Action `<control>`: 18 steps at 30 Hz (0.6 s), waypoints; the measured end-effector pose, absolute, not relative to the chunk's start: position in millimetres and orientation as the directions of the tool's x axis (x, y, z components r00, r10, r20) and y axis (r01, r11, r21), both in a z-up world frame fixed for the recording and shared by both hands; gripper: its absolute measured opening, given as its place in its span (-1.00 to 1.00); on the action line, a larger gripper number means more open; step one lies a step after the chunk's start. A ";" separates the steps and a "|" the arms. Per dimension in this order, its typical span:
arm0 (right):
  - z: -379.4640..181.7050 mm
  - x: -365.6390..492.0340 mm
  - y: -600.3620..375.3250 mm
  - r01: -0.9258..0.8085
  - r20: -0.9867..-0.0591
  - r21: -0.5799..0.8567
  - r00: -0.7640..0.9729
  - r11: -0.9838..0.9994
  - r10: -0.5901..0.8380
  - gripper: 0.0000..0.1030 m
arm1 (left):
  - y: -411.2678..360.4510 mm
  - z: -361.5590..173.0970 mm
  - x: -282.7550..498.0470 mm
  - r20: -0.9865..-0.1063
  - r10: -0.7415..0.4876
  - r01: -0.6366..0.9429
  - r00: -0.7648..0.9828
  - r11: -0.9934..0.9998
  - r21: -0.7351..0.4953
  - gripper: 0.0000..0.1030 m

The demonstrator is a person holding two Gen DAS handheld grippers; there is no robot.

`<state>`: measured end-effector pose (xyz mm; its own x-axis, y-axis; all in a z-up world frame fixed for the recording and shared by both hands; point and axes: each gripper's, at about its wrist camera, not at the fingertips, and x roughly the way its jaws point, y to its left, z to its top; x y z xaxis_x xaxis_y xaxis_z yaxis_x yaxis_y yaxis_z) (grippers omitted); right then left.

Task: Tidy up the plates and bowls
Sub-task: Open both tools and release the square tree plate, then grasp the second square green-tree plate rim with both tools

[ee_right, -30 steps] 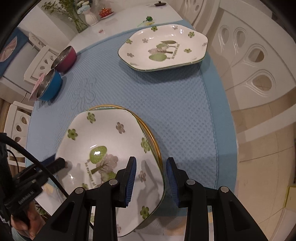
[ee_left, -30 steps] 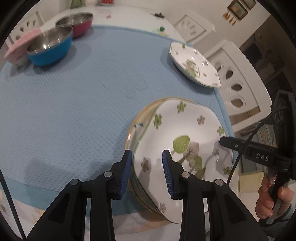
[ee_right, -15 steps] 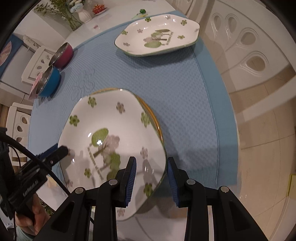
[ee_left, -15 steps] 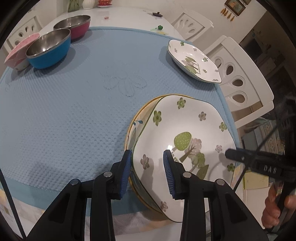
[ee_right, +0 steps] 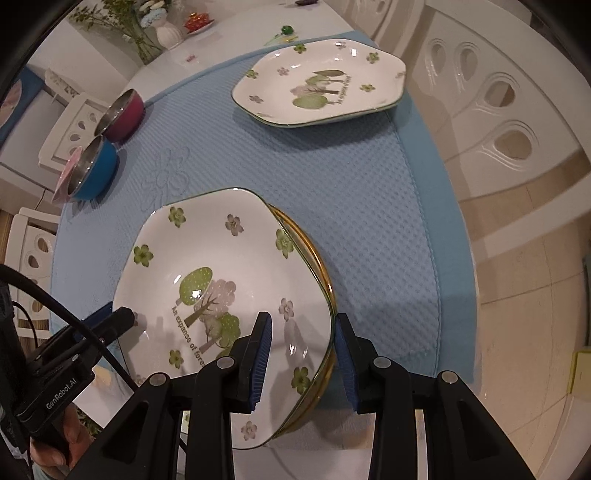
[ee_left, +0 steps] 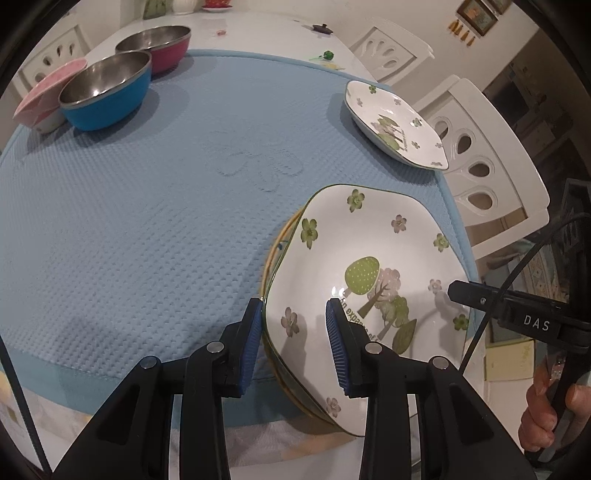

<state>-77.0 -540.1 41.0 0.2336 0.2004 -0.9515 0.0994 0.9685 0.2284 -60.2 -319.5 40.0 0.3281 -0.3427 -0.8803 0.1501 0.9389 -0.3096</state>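
A white floral plate (ee_left: 369, 280) (ee_right: 221, 280) lies on top of a gold-rimmed plate (ee_right: 314, 258) (ee_left: 273, 251) at the near edge of the blue mat. My left gripper (ee_left: 293, 332) is open, its jaws straddling the floral plate's left rim. My right gripper (ee_right: 301, 350) is open, its jaws straddling the plate's right rim. A second floral plate (ee_left: 395, 125) (ee_right: 317, 88) lies at the mat's far right. A blue bowl (ee_left: 107, 92) (ee_right: 92, 170), a magenta bowl (ee_left: 159, 46) (ee_right: 120, 114) and a pink bowl (ee_left: 44, 96) stand at the far left.
The blue mat (ee_left: 147, 206) covers a white table. White chairs (ee_left: 491, 177) (ee_right: 498, 96) stand close around the table. A vase with greenery (ee_right: 166, 29) and small items stand at the table's far end.
Both grippers and the stacked plates have shifted toward the table's near edge, with the floral plate now overhanging it. The jaws stay open around the rim.
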 end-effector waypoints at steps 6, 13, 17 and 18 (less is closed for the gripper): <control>52.1 -72.7 -555.1 0.111 -0.932 0.265 0.285 0.958 0.225 -0.34 | -305.0 56.4 -52.2 -0.864 -0.331 0.118 0.380 0.944 -0.309 -0.38; 83.5 -49.9 -571.6 0.100 -0.893 0.250 0.408 0.963 0.190 -0.34 | -317.5 91.0 -19.4 -0.820 -0.342 0.176 0.459 0.939 -0.294 -0.38; 90.9 -25.0 -585.3 0.114 -0.880 0.250 0.441 0.961 0.176 -0.34 | -336.2 104.9 13.1 -0.795 -0.376 0.225 0.475 0.926 -0.304 -0.38; 90.9 -16.2 -589.9 0.124 -0.877 0.257 0.447 0.959 0.177 -0.34 | -341.5 106.9 23.3 -0.791 -0.387 0.240 0.474 0.921 -0.307 -0.38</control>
<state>-16.2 -589.9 90.9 0.4471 0.1772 -0.8767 0.1236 0.9585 0.2568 23.3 -341.5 106.9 0.4736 -0.3868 -0.7913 0.2395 0.9211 -0.3069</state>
